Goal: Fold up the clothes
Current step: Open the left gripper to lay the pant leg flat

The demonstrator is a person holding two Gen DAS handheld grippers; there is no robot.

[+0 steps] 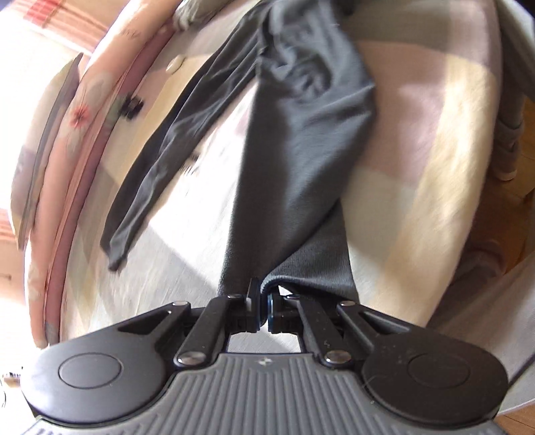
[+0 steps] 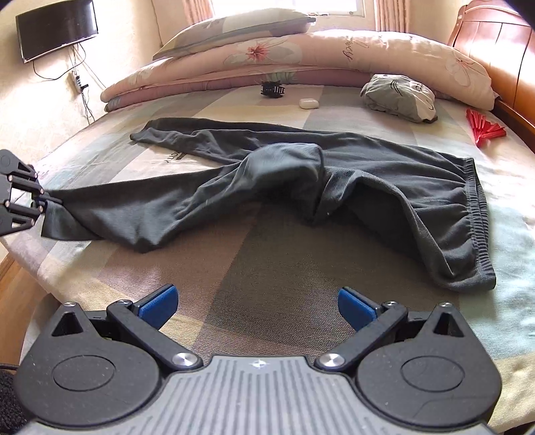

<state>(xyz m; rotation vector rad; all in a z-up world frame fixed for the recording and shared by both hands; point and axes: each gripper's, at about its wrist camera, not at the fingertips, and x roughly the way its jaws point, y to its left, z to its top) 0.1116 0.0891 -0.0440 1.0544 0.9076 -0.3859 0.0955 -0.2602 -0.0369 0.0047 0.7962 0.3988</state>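
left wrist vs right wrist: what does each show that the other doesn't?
Only the left wrist view: a close look at the left gripper, jaws shut on the cuff of a trouser leg, fabric pulled taut; also a grey garment hanging off the bed's edge.

Only the right wrist view: the right gripper, jaws open over bare bedsheet, the trousers' elastic waistband, a wall TV, a red folding fan and a grey bundle.

Both: the dark grey trousers, floral quilt, black hair clip.

Counted: one pair of dark trousers, one pillow, one folded quilt, one white case, one black clip, one red fan.
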